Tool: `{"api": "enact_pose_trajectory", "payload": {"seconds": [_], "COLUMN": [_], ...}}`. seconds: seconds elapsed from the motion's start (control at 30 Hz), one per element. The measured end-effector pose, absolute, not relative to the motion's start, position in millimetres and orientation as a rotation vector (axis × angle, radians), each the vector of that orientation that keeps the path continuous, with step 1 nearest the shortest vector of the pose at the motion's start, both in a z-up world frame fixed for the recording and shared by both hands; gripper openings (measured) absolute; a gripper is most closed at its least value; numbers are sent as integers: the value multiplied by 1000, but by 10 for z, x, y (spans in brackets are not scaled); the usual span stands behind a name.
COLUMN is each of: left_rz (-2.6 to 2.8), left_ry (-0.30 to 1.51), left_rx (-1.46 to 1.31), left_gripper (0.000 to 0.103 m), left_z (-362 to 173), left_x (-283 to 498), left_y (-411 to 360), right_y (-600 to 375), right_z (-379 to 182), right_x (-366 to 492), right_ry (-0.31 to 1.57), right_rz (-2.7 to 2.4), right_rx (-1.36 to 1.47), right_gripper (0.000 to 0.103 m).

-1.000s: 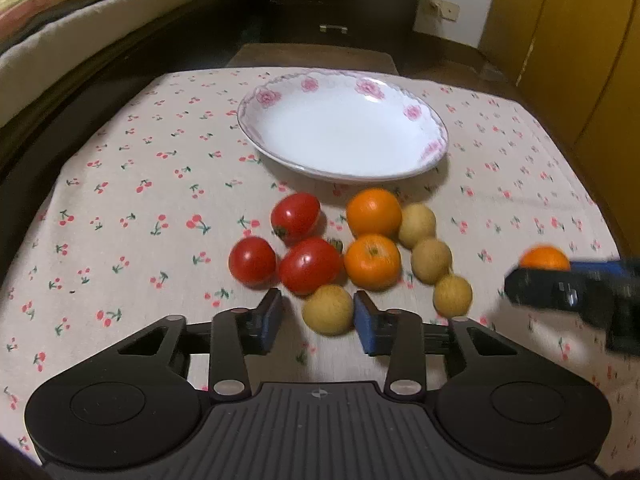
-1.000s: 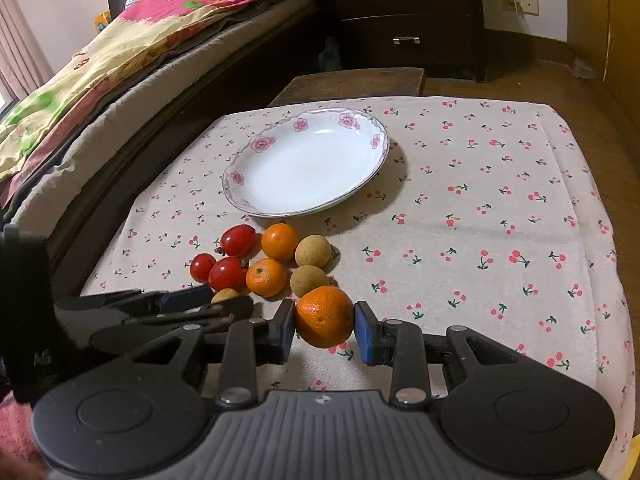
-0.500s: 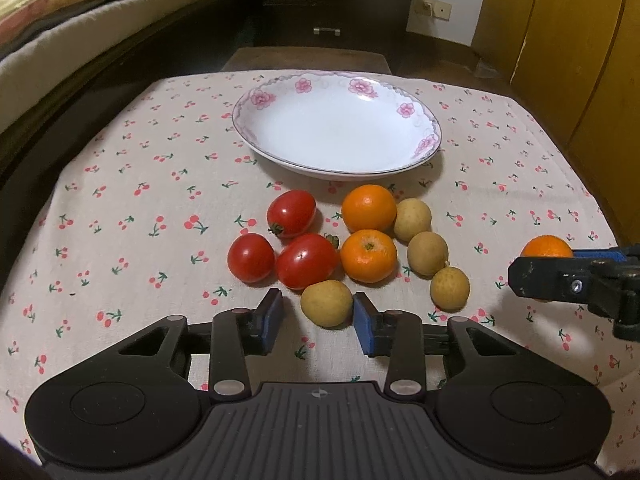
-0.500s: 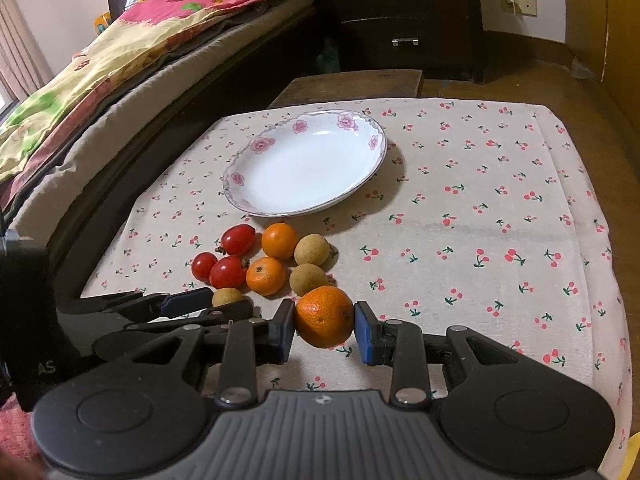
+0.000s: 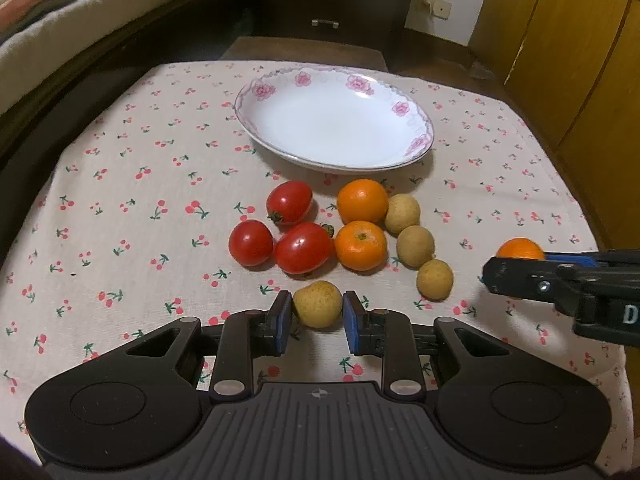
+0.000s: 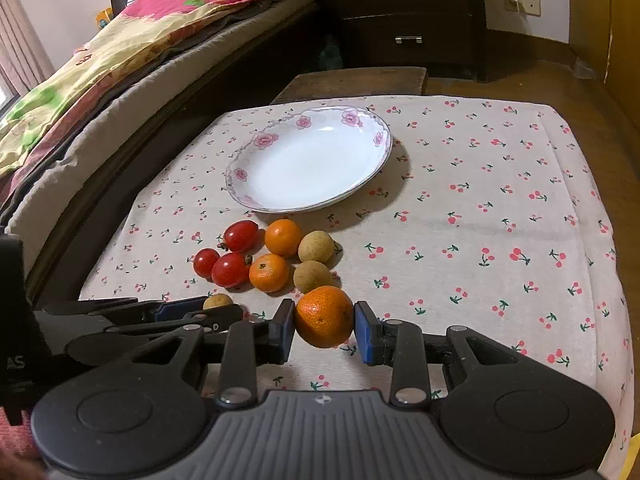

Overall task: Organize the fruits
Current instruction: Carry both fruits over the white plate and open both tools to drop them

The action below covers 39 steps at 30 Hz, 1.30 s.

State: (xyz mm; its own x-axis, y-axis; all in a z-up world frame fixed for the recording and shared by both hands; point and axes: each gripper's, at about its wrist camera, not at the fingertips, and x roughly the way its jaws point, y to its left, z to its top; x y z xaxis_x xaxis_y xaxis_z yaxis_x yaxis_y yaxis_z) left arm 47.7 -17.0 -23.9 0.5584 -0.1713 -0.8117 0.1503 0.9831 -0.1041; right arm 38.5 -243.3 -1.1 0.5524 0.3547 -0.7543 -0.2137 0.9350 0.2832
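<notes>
My left gripper (image 5: 316,316) is shut on a tan longan (image 5: 318,304), held just above the cloth. My right gripper (image 6: 325,326) is shut on an orange (image 6: 325,316), also low over the cloth; that orange shows at the right of the left wrist view (image 5: 520,249). On the cloth lie three tomatoes (image 5: 289,202), (image 5: 251,243), (image 5: 303,248), two oranges (image 5: 362,201), (image 5: 361,245) and three longans (image 5: 402,208), (image 5: 415,246), (image 5: 435,280). Beyond them stands an empty white plate (image 5: 260,92) with pink flowers.
The table has a cherry-print cloth (image 6: 500,208). A bed (image 6: 100,80) runs along the left. A dark dresser (image 6: 404,12) and a low wooden stool (image 6: 356,80) stand behind the table. Yellow cabinet doors (image 5: 568,40) are at the right.
My left gripper has closed onto the longan and lifted it slightly off the cloth. The right gripper has kept hold of its orange and barely moved.
</notes>
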Motion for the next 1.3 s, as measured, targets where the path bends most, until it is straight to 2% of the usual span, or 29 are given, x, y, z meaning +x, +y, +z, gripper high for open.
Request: {"api": "enact_pose_trajectory", "payload": {"seconds": [0.43, 0.8, 1.3], "left_rz": [-201, -200, -171], "left_ry": [916, 866, 893], "left_rx": [-75, -65, -47], "left_gripper": [35, 35, 35], "left_z": [-8, 174, -5], "left_x": [593, 1003, 1517], "left_y": [-130, -150, -179], "right_y": [-2379, -2302, -2178], "right_z": [57, 185, -16], "right_x": [468, 917, 1588], "right_ry": [913, 867, 898], "right_rz": [350, 348, 376], "right_rx": [159, 135, 114], "right_gripper": [33, 33, 33]}}
